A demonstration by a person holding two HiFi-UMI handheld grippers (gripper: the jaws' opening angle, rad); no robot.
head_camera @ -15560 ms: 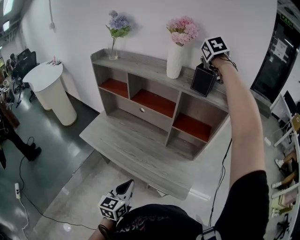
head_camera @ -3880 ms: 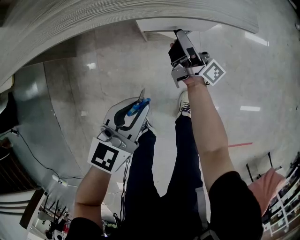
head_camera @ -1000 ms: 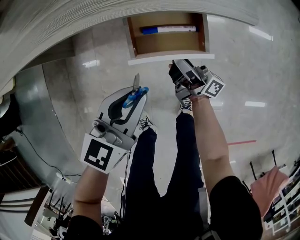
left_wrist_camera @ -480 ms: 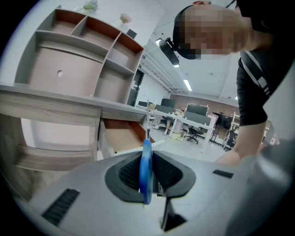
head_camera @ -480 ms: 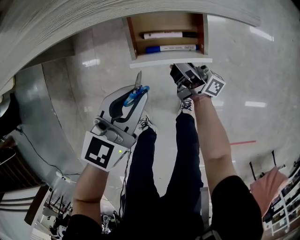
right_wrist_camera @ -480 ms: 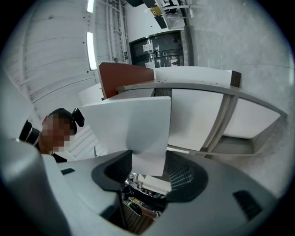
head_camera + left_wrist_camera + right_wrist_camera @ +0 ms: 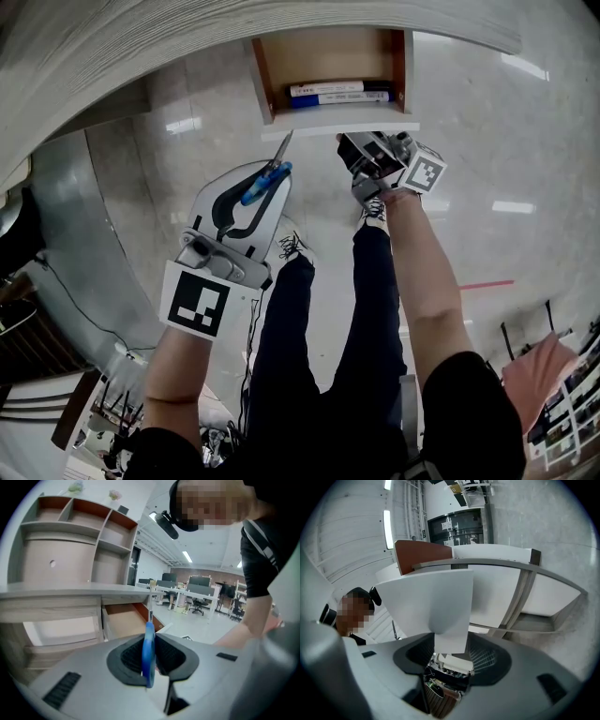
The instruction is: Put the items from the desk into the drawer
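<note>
Both markers (image 7: 337,92) now lie further toward the front of the drawer (image 7: 328,52) than a second ago.

Head view: left tool (image 7: 274,172) is clenched on a blue-handled item (image 7: 262,186). Its long axis and metal tip point up-right at the drawer's near-left corner, just short of it.

Left gripper view: item sits edge-on between the pads, open drawer ahead, slightly left.

Right gripper view: right tool (image 7: 452,645) grasps the white drawer front (image 7: 436,597).
</note>
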